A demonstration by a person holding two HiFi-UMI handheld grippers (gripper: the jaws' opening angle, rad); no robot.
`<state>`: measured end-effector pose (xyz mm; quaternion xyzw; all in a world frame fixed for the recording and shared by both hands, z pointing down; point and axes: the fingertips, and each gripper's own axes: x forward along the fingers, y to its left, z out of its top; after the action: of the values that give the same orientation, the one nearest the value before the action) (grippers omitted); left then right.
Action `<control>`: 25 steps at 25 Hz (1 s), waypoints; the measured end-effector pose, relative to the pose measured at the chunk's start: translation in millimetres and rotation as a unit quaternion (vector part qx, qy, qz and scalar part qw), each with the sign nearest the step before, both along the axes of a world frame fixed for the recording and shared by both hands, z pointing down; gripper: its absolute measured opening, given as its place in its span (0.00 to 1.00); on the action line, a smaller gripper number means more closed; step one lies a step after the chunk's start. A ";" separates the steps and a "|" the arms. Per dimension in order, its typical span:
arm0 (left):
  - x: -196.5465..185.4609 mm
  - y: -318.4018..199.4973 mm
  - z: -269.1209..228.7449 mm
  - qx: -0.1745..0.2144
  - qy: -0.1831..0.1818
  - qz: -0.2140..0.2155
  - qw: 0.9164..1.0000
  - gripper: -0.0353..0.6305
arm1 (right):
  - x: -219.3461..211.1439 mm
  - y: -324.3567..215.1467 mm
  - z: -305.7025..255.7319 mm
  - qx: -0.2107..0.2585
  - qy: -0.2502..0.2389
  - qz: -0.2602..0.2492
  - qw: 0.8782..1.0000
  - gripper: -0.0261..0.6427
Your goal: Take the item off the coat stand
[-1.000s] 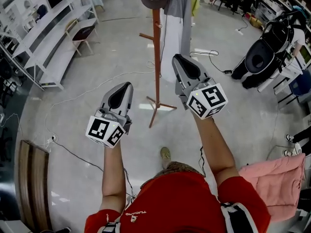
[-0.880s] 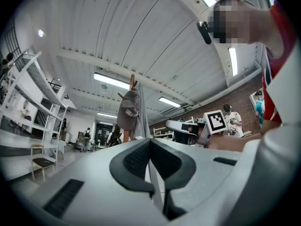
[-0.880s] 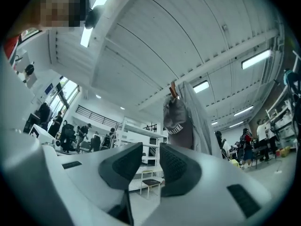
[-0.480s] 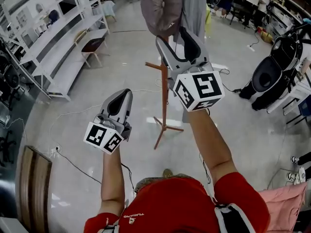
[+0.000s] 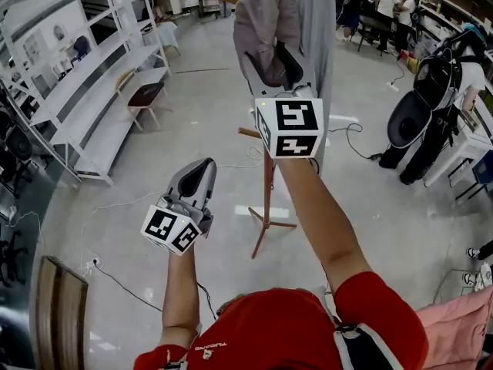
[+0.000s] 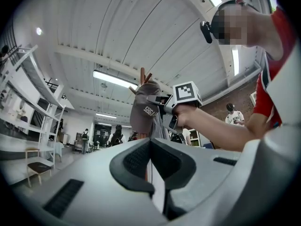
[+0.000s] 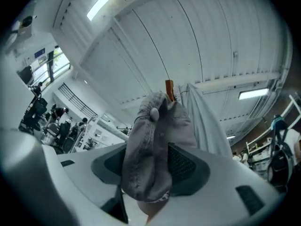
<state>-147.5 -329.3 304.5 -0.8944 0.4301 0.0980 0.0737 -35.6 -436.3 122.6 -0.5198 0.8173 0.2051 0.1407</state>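
Observation:
A grey cap (image 5: 262, 21) hangs at the top of a brown wooden coat stand (image 5: 267, 199), beside a long pale grey garment (image 5: 316, 21). My right gripper (image 5: 273, 62) is raised to the cap and stands open, one jaw on each side of it. In the right gripper view the cap (image 7: 150, 145) fills the gap between the dark pads (image 7: 186, 166), with the stand's tip (image 7: 169, 89) above. My left gripper (image 5: 200, 168) is held lower, left of the pole, shut and empty. The left gripper view shows the cap (image 6: 143, 112) and the right gripper beyond its jaws.
White shelving (image 5: 85, 75) and a small chair (image 5: 142, 95) stand at the left. A black pushchair (image 5: 420, 106) is at the right, a pink jacket (image 5: 462, 338) lies on the floor bottom right, and a wooden bench (image 5: 54, 307) is bottom left. Cables cross the floor; people stand far back.
My right gripper has risen from beside the pole up to the cap, and its jaws have opened around it. The left gripper has hardly moved.

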 end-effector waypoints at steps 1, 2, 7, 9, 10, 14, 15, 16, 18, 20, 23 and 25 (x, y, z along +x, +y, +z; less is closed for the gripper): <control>-2.4 -0.8 1.2 0.000 -0.001 0.004 1.000 0.07 | 3.1 -3.3 0.0 0.003 0.002 0.014 1.000 0.37; -5.1 -1.2 2.8 -0.002 -0.001 0.007 1.000 0.07 | 5.3 -4.4 -0.6 0.007 0.005 0.022 1.000 0.23; -15.9 -7.5 9.1 -0.013 0.004 0.025 1.000 0.07 | 10.2 1.8 -16.8 0.036 0.018 0.036 0.999 0.10; -15.6 -9.1 9.1 -0.011 0.005 0.038 0.999 0.07 | 13.3 10.1 -29.3 0.056 0.021 0.044 0.997 0.10; -14.6 -10.2 9.5 -0.011 0.006 0.044 0.999 0.07 | 14.6 14.9 -36.4 0.067 0.021 0.046 0.996 0.09; -9.2 -12.4 11.3 -0.006 0.009 0.067 0.998 0.07 | 16.8 37.5 -67.4 0.109 0.027 0.044 0.993 0.09; -7.3 -11.5 11.5 -0.005 0.009 0.071 0.997 0.07 | 18.0 44.3 -74.5 0.118 0.029 0.044 0.992 0.09; -5.4 -10.2 11.6 -0.005 0.009 0.075 0.997 0.07 | 19.7 51.3 -80.6 0.126 0.030 0.044 0.991 0.09; -1.8 -7.2 10.7 -0.003 0.008 0.081 0.997 0.07 | 24.5 64.9 -89.3 0.137 0.031 0.041 0.989 0.09; -0.9 -4.8 9.1 0.000 0.009 0.085 0.996 0.07 | 29.2 76.7 -91.2 0.139 0.026 0.031 0.989 0.09; -5.3 -3.5 7.2 0.001 0.018 0.087 0.996 0.07 | 33.2 91.2 -79.8 0.130 0.011 0.002 0.992 0.09; -8.8 -2.2 3.7 0.003 0.023 0.089 0.996 0.07 | 34.3 99.3 -64.2 0.115 0.008 -0.017 0.993 0.09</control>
<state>-156.2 -331.5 308.2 -0.9266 0.3496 0.1263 0.0570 -1.3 -337.0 58.5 -0.4843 0.7983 0.2994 0.1962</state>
